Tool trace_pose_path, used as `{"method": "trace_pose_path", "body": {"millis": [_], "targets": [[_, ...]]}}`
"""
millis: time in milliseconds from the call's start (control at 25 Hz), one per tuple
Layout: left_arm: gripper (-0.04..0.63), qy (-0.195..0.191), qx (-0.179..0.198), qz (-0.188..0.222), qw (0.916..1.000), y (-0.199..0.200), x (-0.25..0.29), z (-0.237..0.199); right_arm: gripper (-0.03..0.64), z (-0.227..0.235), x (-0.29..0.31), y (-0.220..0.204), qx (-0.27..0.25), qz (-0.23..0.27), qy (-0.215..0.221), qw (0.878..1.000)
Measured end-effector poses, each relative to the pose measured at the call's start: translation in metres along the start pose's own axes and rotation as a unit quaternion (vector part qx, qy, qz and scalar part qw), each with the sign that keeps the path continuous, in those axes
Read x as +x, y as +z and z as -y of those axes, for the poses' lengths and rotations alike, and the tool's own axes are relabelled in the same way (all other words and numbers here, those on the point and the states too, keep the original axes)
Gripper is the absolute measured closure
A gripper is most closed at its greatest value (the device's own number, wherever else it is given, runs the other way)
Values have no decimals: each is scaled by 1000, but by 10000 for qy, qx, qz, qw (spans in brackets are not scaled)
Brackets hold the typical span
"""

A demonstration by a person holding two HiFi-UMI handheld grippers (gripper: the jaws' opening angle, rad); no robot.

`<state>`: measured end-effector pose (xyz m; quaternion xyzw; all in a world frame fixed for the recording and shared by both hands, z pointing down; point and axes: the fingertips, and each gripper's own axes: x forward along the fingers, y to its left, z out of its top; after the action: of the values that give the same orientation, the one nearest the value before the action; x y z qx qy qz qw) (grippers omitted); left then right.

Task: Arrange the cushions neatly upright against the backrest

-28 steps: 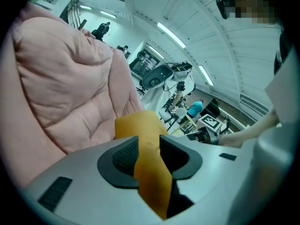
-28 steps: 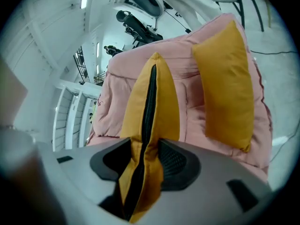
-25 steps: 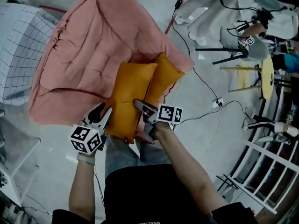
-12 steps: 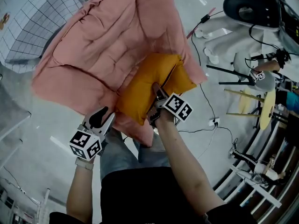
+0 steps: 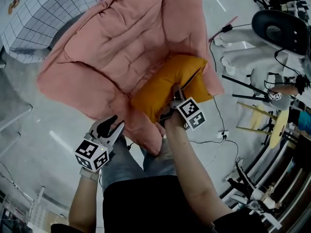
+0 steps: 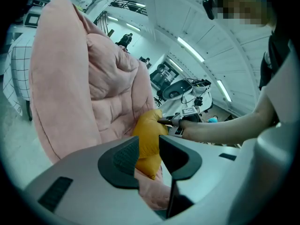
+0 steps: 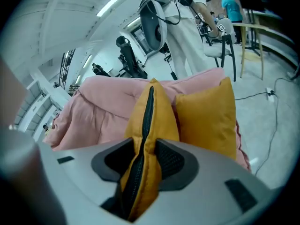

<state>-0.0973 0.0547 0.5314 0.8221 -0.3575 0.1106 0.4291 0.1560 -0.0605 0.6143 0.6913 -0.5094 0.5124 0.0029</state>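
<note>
Two orange cushions lie in a pink padded lounge chair (image 5: pixel 121 47). The nearer cushion (image 5: pixel 158 89) has a black zip along its edge, and my right gripper (image 5: pixel 175 93) is shut on that zipped edge. In the right gripper view the zip seam (image 7: pixel 149 121) runs between the pads of the right gripper (image 7: pixel 144 161), whose jaws have just been closing on it. The second cushion (image 7: pixel 206 116) stands just right of it. My left gripper (image 5: pixel 114 128) hangs open by the seat's front edge with nothing between its jaws. Beyond the left gripper (image 6: pixel 149 149) the cushion (image 6: pixel 147 130) shows.
A checked cloth (image 5: pixel 48 8) lies at the upper left. A black office chair (image 5: pixel 284 28), white fabric (image 5: pixel 243 62) and a wooden stool (image 5: pixel 272 125) stand to the right. Cables (image 5: pixel 218 127) run over the floor by the chair. My legs are under the seat's front edge.
The right gripper has pushed the zipped cushion deeper into the chair, toward the backrest. The left gripper, earlier beside that cushion's left side, now stands apart from it at the seat's front.
</note>
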Motion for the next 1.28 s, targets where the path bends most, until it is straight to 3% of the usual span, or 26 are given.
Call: {"method": "trace_pose_path", "body": {"millis": [280, 400, 720, 920, 1120, 1280], "targets": [[457, 70, -71, -84, 9999, -3, 4, -8, 453, -2, 18, -28, -473, 322, -640, 9963], [457, 79, -83, -139, 9998, -7, 5, -13, 445, 5, 34, -49, -571, 192, -957, 9936], [457, 138, -148, -177, 9996, -7, 5, -31, 430, 8, 78, -84, -1068, -254, -1316, 9852], [457, 158, -165, -238, 9995, -8, 2, -38, 431, 2, 96, -94, -1391, -147, -1267, 9820], [457, 123, -200, -337, 9992, -8, 1, -48, 431, 3, 109, -103, -1423, -402, -1260, 9809], [457, 9, -124, -398, 9991, -3, 3, -44, 412, -4, 99, -101, -1314, -536, -982, 9850]]}}
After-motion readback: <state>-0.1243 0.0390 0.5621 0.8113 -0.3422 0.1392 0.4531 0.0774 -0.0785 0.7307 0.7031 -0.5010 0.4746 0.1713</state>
